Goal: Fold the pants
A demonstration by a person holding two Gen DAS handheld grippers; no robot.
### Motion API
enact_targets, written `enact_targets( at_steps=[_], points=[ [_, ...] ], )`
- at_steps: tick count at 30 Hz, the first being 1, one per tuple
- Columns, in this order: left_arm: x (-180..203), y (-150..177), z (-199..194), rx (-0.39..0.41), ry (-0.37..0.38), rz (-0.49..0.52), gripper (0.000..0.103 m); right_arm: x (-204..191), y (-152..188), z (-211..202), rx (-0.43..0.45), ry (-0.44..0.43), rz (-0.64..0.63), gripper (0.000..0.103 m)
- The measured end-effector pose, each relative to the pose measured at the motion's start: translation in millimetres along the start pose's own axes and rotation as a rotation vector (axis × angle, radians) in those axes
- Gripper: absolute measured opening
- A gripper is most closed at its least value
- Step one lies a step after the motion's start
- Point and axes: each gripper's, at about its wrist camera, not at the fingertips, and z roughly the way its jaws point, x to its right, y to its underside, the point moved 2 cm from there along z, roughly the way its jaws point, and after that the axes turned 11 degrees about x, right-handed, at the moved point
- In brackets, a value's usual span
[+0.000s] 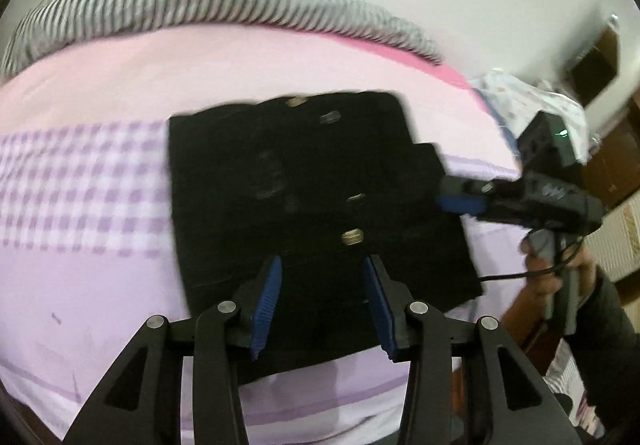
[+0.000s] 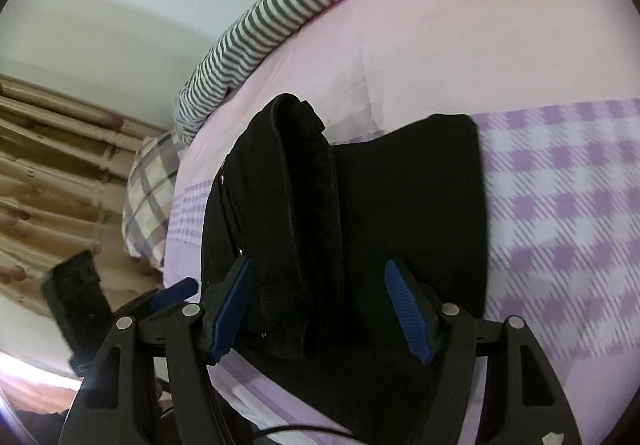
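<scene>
The black pants (image 1: 304, 197) lie mid-frame on the pink and lilac checked bedsheet (image 1: 88, 181), already folded into a compact rectangle, so most of the job looks done. The left gripper (image 1: 320, 309) hovers over the near edge, jaws parted and empty. The right gripper (image 2: 320, 309) stands wide apart around a raised ridge of waistband (image 2: 304, 205), not pinching it; that hump probably needs flattening or one last fold

Black fabric pants with metal buttons (image 1: 312, 197) are lying folded into a compact rectangle, one thick folded band bulging upward along their edge.
</scene>
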Motion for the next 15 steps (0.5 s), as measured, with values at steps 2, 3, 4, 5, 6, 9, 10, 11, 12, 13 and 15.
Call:
enact_targets(
  at_steps=[2,3,4,5,6,9,10,11,12,13,15],
  points=[
    [-9.1,7.1,6.4,-0.033,0.005,-0.025,0.044,3.4,-5.9,8.6,-0.025,-0.045,0.008,0.066],
    [-10.3,10.9,6.3,-0.038,0.011,-0.028,0.044,5.5,-9.1,13.8,-0.027,-0.046,0.016,0.066],
    [-9.8,16.1,10.2,-0.053,0.023,-0.025,0.044,5.9,-11.0,17.2,-0.026,-0.051,0.020,0.066],
    [-8.8,22.2,14.7,-0.073,0.036,-0.027,0.044,5.6,-12.0,21.1,-0.032,-0.061,0.019,0.066],
    [-9.3,27.1,16.4,-0.089,0.045,-0.025,0.044,5.3,-12.4,28.8,-0.055,-0.067,0.012,0.066],
    [-5.9,35.9,18.9,-0.085,0.037,0.008,0.044,-0.6,-10.9,39.5,-0.089,-0.099,-0.020,0.066],
    [-5.1,37.1,18.0,-0.082,0.038,0.017,0.044,-3.6,-9.6,43.1,-0.104,-0.105,-0.027,0.065],
    [-5.0,37.2,17.8,-0.081,0.041,0.013,0.044,-7.1,-7.4,44.9,-0.114,-0.118,-0.033,0.064],
    [-6.6,37.8,17.2,-0.080,0.049,0.002,0.044,-9.8,-4.8,47.3,-0.129,-0.144,-0.028,0.062],
    [-8.5,36.2,19.9,-0.080,0.053,-0.004,0.044,-12.9,-1.0,50.6,-0.143,-0.162,-0.020,0.059],
    [-7.6,34.4,23.0,-0.078,0.067,-0.021,0.045,-15.9,1.7,51.3,-0.127,-0.134,-0.014,0.044]
  ],
)
